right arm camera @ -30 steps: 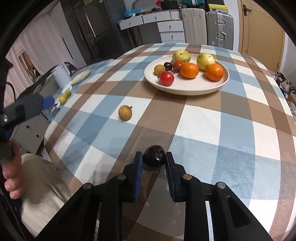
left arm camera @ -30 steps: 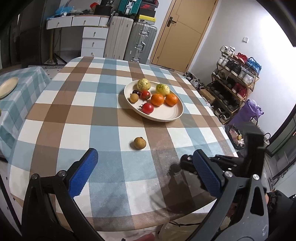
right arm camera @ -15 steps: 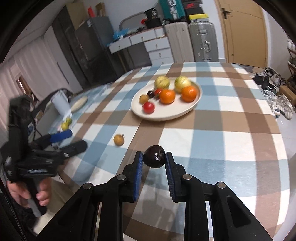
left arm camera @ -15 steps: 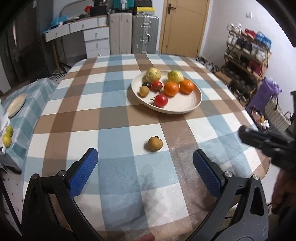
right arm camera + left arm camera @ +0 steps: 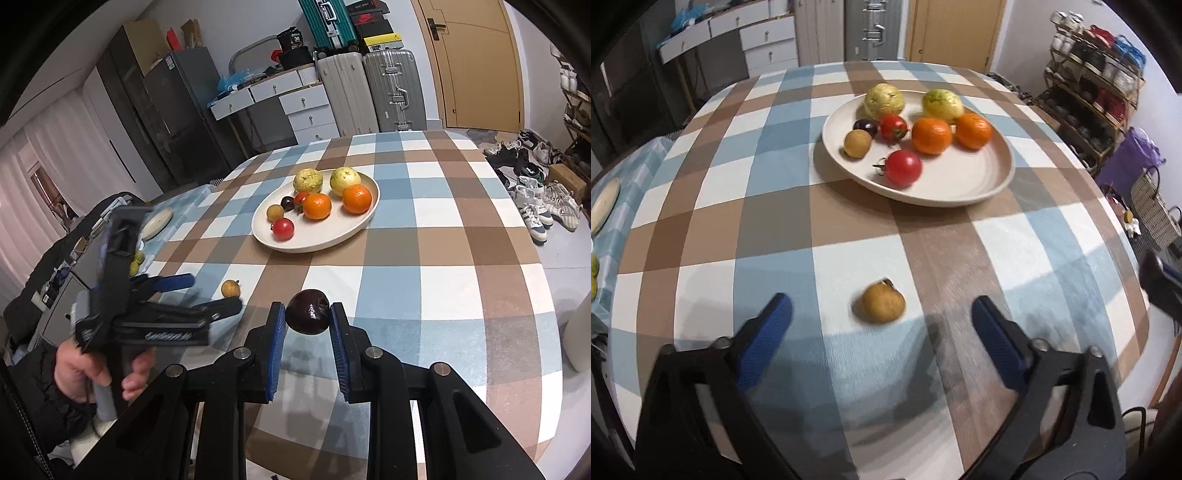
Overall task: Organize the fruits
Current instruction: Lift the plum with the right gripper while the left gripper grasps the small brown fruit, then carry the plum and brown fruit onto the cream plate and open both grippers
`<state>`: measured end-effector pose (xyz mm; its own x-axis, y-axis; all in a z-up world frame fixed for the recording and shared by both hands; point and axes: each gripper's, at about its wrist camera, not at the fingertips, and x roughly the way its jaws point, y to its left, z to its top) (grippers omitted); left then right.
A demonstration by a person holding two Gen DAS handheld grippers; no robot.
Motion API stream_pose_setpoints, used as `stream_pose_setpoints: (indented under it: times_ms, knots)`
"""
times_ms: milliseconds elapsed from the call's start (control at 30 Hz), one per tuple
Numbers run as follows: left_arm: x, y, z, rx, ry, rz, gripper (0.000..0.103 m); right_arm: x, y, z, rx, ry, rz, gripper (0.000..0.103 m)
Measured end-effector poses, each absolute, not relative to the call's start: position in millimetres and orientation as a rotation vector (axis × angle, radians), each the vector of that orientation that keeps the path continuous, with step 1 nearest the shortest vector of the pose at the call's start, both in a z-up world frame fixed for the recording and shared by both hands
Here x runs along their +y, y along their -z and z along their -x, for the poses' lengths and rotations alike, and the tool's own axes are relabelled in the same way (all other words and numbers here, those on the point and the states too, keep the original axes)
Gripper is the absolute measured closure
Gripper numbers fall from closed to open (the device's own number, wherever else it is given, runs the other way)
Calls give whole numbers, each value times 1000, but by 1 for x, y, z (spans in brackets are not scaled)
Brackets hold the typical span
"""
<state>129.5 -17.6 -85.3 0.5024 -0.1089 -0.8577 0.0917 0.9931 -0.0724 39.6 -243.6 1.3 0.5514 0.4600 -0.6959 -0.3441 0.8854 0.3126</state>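
Your right gripper (image 5: 307, 317) lifts the plum (image 5: 308, 312) clear, pinched tight, while your left gripper (image 5: 881, 319), jaws wide but just narrowing, drops toward the longan (image 5: 881, 306).

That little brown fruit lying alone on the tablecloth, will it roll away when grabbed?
The brown fruit looks round, so a nudge would probably roll it. Its stem nub may stop it soon. The left gripper stands open around it, its jaws closing in.

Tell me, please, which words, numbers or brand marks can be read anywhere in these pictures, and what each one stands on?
"36": white label on the black bag on the drawer unit, right wrist view.
Swoosh brand mark, no words: red and black shoebox above the suitcases.
Sticker on the grey cabinet: too small to read.
Left wrist view: nothing readable.
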Motion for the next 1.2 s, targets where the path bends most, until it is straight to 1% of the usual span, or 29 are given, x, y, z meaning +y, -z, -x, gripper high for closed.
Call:
stream_pose_setpoints:
  times_ms: [67,133,167,200,233,267,300,333,400,467,533,567,933,1200]
  knots:
    - [-17,89,-134,1046,125,28,18,-243,-2,-39,862,-483,-145,78]
    - [-17,92,-135,1057,131,30,26,-243,-2,-38,863,-490,-144,78]
    - [-17,93,-136,1063,141,36,34,-242,-1,-38,864,-491,-142,78]
    - [-17,94,-136,1069,152,45,38,-242,0,-38,866,-492,-141,78]
    - [-16,95,-137,1076,169,63,41,-242,0,-38,869,-493,-141,78]
    - [-15,95,-137,1077,175,77,46,-241,0,-38,871,-494,-141,78]
    - [-15,95,-137,1074,177,84,49,-241,0,-37,871,-494,-140,78]
    - [-15,94,-136,1068,172,75,50,-241,1,-38,870,-495,-140,78]
    - [-15,94,-136,1064,163,59,61,-241,2,-38,873,-497,-144,78]
    - [-14,98,-137,1081,163,54,66,-240,3,-38,878,-500,-141,78]
    - [-14,98,-138,1074,164,50,77,-239,4,-38,883,-501,-137,78]
    - [-13,98,-140,1074,164,51,80,-238,5,-39,885,-502,-137,78]
    - [-13,86,-129,1062,226,106,80,-238,7,-40,893,-499,-142,78]
    - [-27,57,-117,956,293,97,80,-232,12,-45,904,-497,-127,78]
